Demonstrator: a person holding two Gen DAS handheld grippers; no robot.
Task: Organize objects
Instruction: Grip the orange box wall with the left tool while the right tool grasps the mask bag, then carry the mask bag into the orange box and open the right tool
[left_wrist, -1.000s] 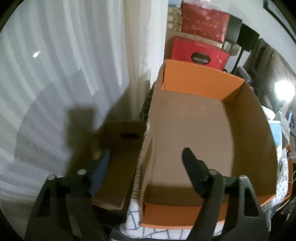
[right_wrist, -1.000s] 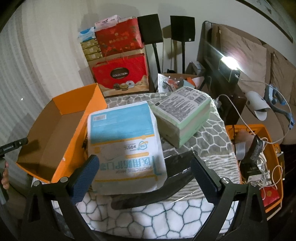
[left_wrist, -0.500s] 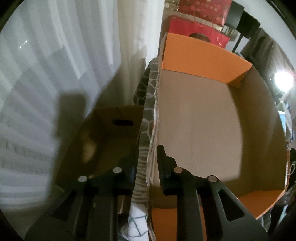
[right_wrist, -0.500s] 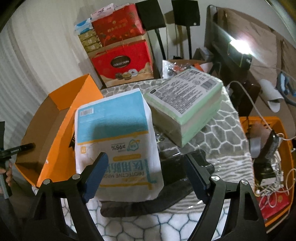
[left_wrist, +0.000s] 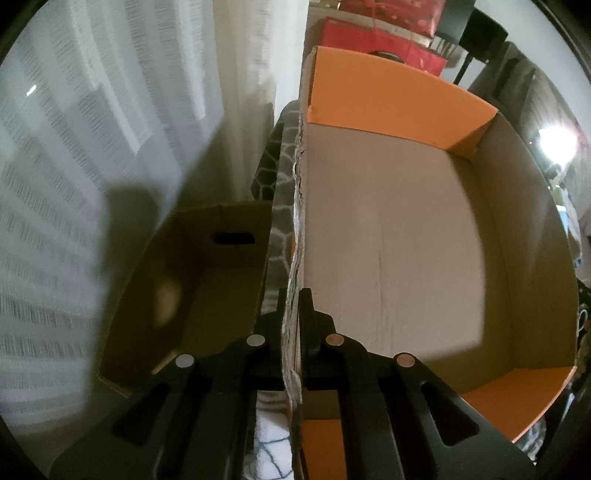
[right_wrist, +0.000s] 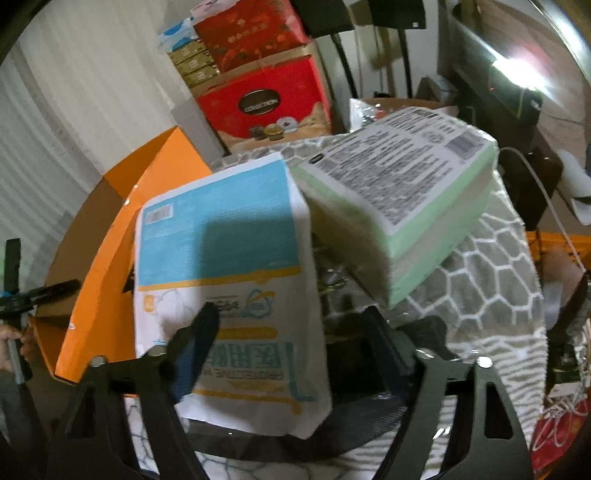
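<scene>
Left claw (left_wrist: 293, 317) now clamped on orange box (left_wrist: 301, 229) wall | right claw (right_wrist: 291, 328) narrowing around mask pack (right_wrist: 225, 266), not gripping

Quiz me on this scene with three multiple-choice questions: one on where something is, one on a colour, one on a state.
1. Where does the blue-and-white pack lie?
A. Inside the orange box
B. On the patterned cloth, beside the orange box
C. On the floor

2. What colour is the orange box's floor?
A. Plain brown
B. Red
C. Green

3. What is the left hand-held gripper doing?
A. Hanging open
B. Clamping the box's side wall
C. Holding a pack

Answers: B, it rests on the grey cloth; A, bare cardboard shows; B, both fingers pinch the wall.
</scene>
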